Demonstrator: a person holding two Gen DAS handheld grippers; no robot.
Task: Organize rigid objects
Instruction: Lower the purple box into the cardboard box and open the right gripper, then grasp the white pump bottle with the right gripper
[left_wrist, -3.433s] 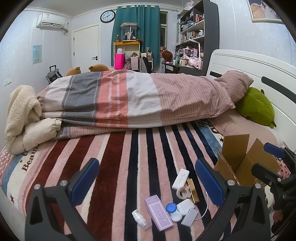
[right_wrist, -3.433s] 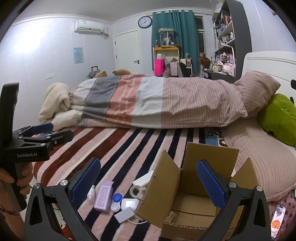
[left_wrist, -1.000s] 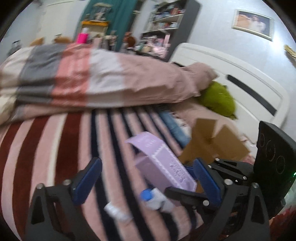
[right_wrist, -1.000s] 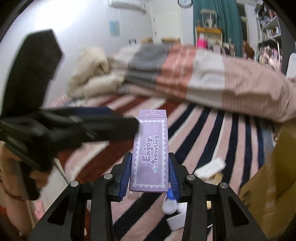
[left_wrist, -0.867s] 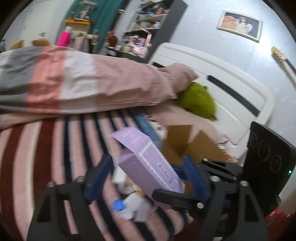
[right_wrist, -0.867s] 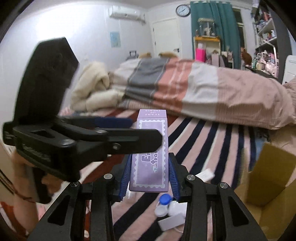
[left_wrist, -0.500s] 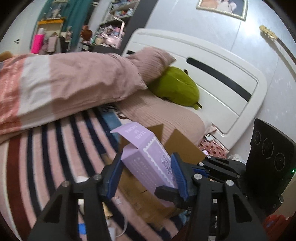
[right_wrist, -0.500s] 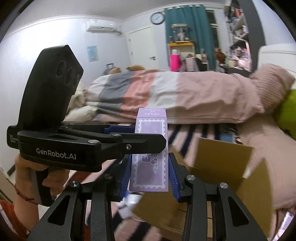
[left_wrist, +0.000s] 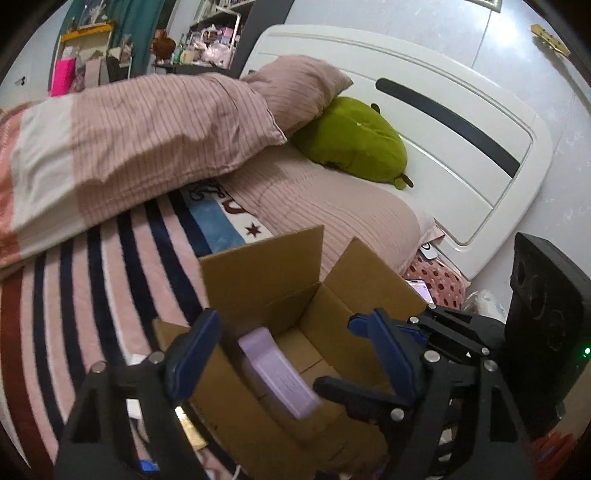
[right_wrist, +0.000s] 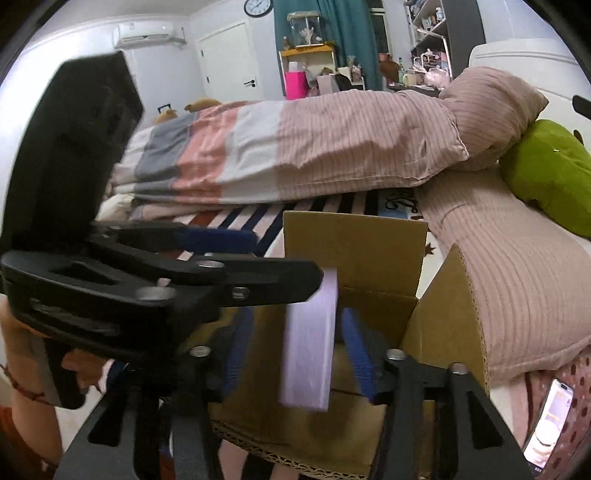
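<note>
An open cardboard box sits on the striped bed, right under both grippers. A purple carton is blurred and loose over the box's inside, tilted. My left gripper hangs above the box with its jaws opening, and its blue pads stand clear of the carton. In the right wrist view my right gripper is also opening, with a gap on each side of the carton. The left gripper crosses in from the left, held by a hand.
A green plush cushion and a striped pillow lie against the white headboard. The folded duvet runs across the far side of the bed. Small white and gold items lie left of the box. A phone rests at its right.
Both grippers have swung right over the cardboard box. Their jaws have spread and let go of the purple carton, which has tipped and is dropping into the box.
</note>
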